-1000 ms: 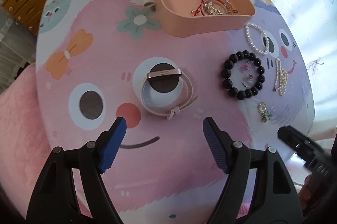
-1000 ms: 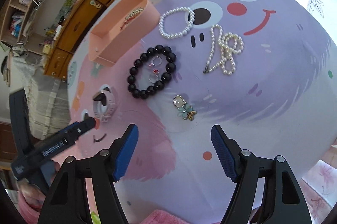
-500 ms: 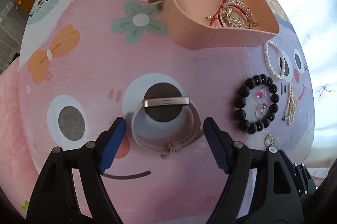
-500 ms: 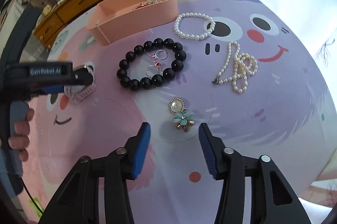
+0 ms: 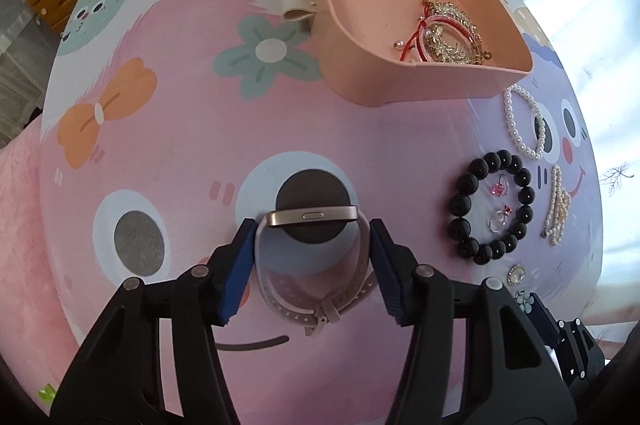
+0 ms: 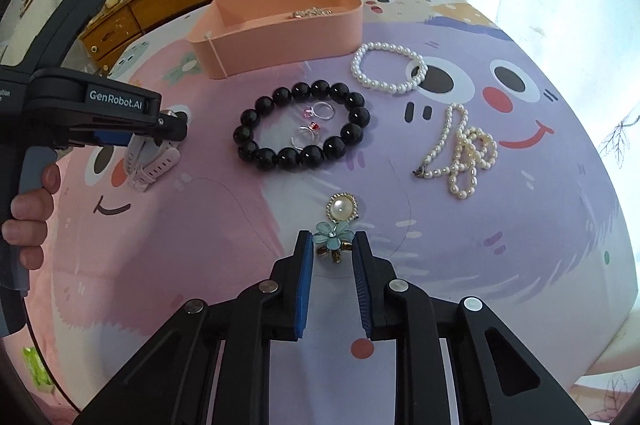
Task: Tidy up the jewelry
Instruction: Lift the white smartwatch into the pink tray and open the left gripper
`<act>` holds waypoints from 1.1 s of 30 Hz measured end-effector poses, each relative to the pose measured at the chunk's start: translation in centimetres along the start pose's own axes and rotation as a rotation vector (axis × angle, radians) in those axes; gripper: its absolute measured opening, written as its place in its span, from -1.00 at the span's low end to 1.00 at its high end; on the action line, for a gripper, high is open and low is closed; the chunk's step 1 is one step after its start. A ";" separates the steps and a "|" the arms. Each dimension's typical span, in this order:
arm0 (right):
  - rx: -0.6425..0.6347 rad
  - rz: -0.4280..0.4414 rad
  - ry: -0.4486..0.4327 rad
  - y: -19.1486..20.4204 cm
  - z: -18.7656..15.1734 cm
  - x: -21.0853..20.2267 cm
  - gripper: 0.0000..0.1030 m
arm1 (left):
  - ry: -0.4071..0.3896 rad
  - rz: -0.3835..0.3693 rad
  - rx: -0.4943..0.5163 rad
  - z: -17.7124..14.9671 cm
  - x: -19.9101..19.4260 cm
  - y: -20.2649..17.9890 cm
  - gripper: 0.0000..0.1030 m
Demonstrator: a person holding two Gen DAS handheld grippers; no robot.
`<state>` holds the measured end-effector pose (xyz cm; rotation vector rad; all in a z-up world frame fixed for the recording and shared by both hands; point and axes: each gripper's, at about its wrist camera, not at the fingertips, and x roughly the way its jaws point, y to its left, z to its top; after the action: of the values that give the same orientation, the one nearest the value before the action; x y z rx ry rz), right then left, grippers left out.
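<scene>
1. On my left wrist cam, the left gripper (image 5: 312,241) has its blue pads hugging both sides of the pink watch (image 5: 316,265). The strap loop sits right between them and the pads look like they're touching it, so I'd call that clamped on the watch. It's resting on the table mat (image 5: 180,129), over the cartoon eye.
2. Further back and to the right is the pink tray (image 5: 404,85). Inside there's a tangle of gold chain pieces and a red cord bracelet (image 5: 444,33) bunched at the right end; the rest of the tray floor is bare. A small cream loop (image 5: 294,7) sits against its left outer wall.
3. Right of the tray on the mat: a pearl bracelet (image 5: 524,123), then the black bead bracelet (image 5: 490,203) with two rings (image 5: 500,203) lying inside its circle, and a pearl necklace (image 5: 558,205) bundled just beyond.
4. Switching to the right wrist cam, the tray sits top centre with the black beads and pearls spread in front of it.
5. The right gripper (image 6: 332,245) has its jaws narrowed down around the blue flower brooch (image 6: 334,235). The flower part is between the fingertips, the pearl end (image 6: 341,207) pokes out ahead. I can't tell if the pads are actually pressing it yet.
</scene>
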<state>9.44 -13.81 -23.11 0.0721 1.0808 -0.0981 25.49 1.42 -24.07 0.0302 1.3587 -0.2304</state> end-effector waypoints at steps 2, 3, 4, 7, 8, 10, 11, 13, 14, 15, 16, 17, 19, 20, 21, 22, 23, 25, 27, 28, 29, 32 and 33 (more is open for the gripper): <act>-0.004 0.008 -0.012 0.3 0.1 -1.0 -0.61 | -0.007 -0.008 0.001 -0.4 -0.6 0.4 0.01; -0.002 0.016 -0.020 0.5 0.2 -1.5 -0.61 | -0.016 -0.016 0.002 -0.5 -1.1 0.6 0.01; -0.001 0.022 -0.030 0.7 0.4 -2.0 -0.61 | -0.023 -0.023 0.005 -0.6 -1.5 0.6 0.01; -0.002 0.048 -0.067 1.3 1.1 -3.6 -0.61 | -0.055 -0.050 0.024 -1.0 -3.4 0.8 0.01; 0.000 0.057 -0.079 1.5 1.4 -4.1 -0.61 | -0.066 -0.058 0.033 -1.0 -4.2 1.0 0.01; 0.011 0.080 -0.104 1.6 2.1 -5.2 -0.61 | -0.087 -0.075 0.044 -1.4 -5.8 1.6 0.01; 0.020 0.094 -0.116 1.5 2.5 -5.8 -0.61 | -0.093 -0.082 0.048 -1.6 -6.4 1.5 0.01; 0.042 0.123 -0.143 1.3 3.7 -6.7 -0.61 | -0.098 -0.096 0.056 -1.8 -7.7 1.4 0.01; 0.056 0.141 -0.160 1.1 4.4 -7.2 -0.61 | -0.099 -0.104 0.059 -2.0 -8.4 1.3 0.01; 0.066 0.153 -0.169 1.0 5.0 -7.6 -0.61 | -0.100 -0.112 0.059 -2.2 -9.1 1.1 0.01; 0.075 0.164 -0.176 0.8 5.7 -7.9 -0.61 | -0.098 -0.118 0.062 -2.3 -10.0 1.0 0.02; 0.083 0.177 -0.185 0.5 6.6 -8.4 -0.61 | -0.096 -0.121 0.067 -1.9 -10.7 0.7 0.02; 0.097 0.204 -0.200 0.0 8.2 -9.0 -0.61 | -0.103 -0.119 0.077 -2.0 -12.3 0.7 0.02; 0.103 0.218 -0.209 -0.3 9.0 -9.3 -0.61 | -0.106 -0.111 0.081 -1.5 -12.9 0.4 0.02; 0.106 0.229 -0.214 -0.6 9.8 -9.6 -0.61 | -0.115 -0.088 0.076 -0.9 -13.6 0.1 0.02; 0.108 0.239 -0.218 -0.9 10.7 -9.8 -0.61 | -0.121 -0.074 0.073 -0.5 -14.1 -0.1 0.02; 0.108 0.247 -0.222 -1.3 11.4 -9.9 -0.61 | -0.131 -0.061 0.071 0.1 -14.7 -0.3 0.02; 0.107 0.266 -0.229 -2.0 13.2 -10.2 -0.61 | -0.141 -0.052 0.067 1.3 -15.5 -0.8 0.02; 0.110 0.282 -0.231 -2.8 15.0 -10.1 -0.61 | -0.151 -0.059 0.053 2.9 -16.3 -1.3 0.02; 0.111 0.292 -0.230 -3.2 15.9 -10.1 -0.61 | -0.153 -0.065 0.047 3.7 -16.6 -1.6 0.02; 0.111 0.304 -0.229 -3.5 16.7 -9.9 -0.61 | -0.157 -0.069 0.042 4.4 -16.8 -1.8 0.03; 0.111 0.335 -0.221 -4.6 19.1 -9.3 -0.61 | -0.178 -0.065 0.039 6.6 -17.1 -2.7 0.03; 0.110 0.344 -0.217 -4.9 19.8 -9.0 -0.61 | -0.184 -0.061 0.037 7.3 -17.1 -3.0 0.03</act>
<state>22.03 -20.40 -5.89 0.3374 0.8331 0.1424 28.71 -0.11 -5.56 -0.0011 1.1728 -0.3024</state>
